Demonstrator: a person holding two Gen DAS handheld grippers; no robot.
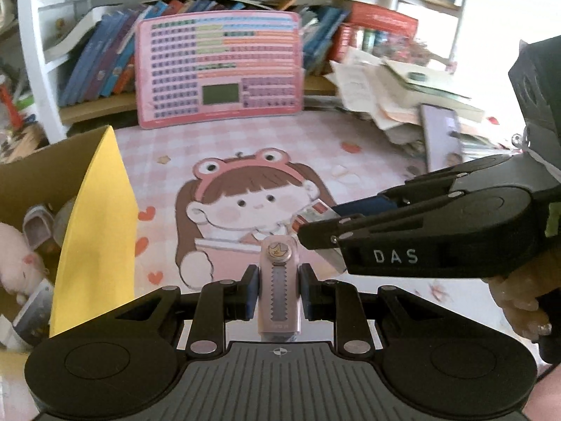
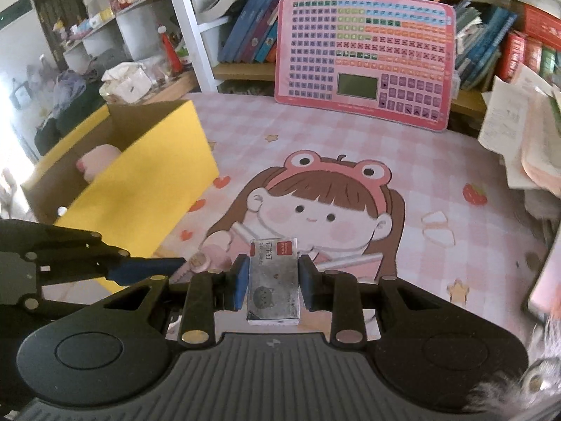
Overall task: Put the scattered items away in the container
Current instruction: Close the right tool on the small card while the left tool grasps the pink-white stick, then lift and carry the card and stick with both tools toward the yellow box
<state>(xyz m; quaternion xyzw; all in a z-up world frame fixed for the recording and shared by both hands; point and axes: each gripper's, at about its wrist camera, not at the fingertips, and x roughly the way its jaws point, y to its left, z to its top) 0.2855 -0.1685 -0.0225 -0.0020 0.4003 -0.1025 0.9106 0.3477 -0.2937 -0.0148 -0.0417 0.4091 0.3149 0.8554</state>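
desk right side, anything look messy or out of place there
Yes: the pile of papers and open books at the desk's right edge is slumped and fanned out unevenly, unlike the shelved books. Nothing looks spilled or broken.

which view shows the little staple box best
The right wrist view. There the staple box sits face-up between the right gripper pads, its red label and cat print readable. In the left wrist view only a sliver of it shows, edge-on and mostly hidden by the right gripper's fingers.
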